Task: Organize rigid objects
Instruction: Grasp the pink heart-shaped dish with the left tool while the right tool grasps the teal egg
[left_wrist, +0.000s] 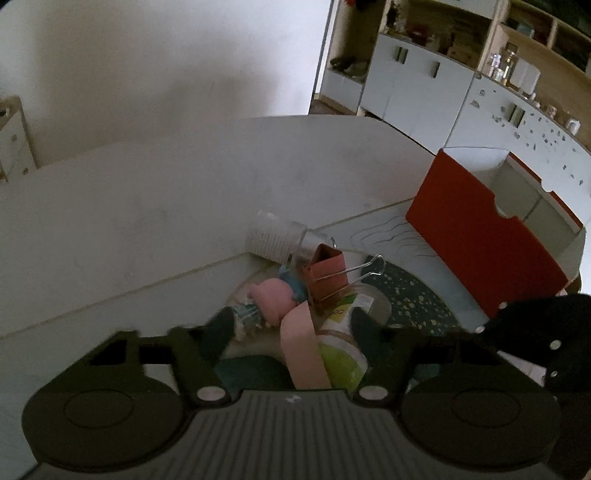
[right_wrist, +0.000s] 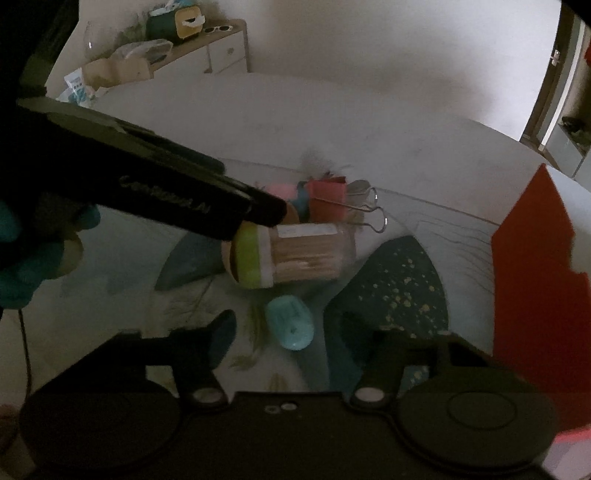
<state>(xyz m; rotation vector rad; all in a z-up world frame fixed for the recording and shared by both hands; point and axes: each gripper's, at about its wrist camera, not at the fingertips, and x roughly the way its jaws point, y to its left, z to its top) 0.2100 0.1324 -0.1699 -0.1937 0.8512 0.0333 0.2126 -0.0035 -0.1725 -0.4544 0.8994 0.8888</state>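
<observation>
A pile of small objects lies on a patterned mat. In the left wrist view my left gripper is open around the pile: a pink tape strip, a green-lidded toothpick jar, a pink round toy, a red binder clip and a clear ribbed cup. In the right wrist view my right gripper is open just above a teal oval object. The toothpick jar lies on its side beyond it, with the red clip behind. The left gripper's body reaches in from the left.
A red-and-white open box stands to the right of the mat; its red wall fills the right edge of the right wrist view. The white table extends behind. Cabinets stand at the back right.
</observation>
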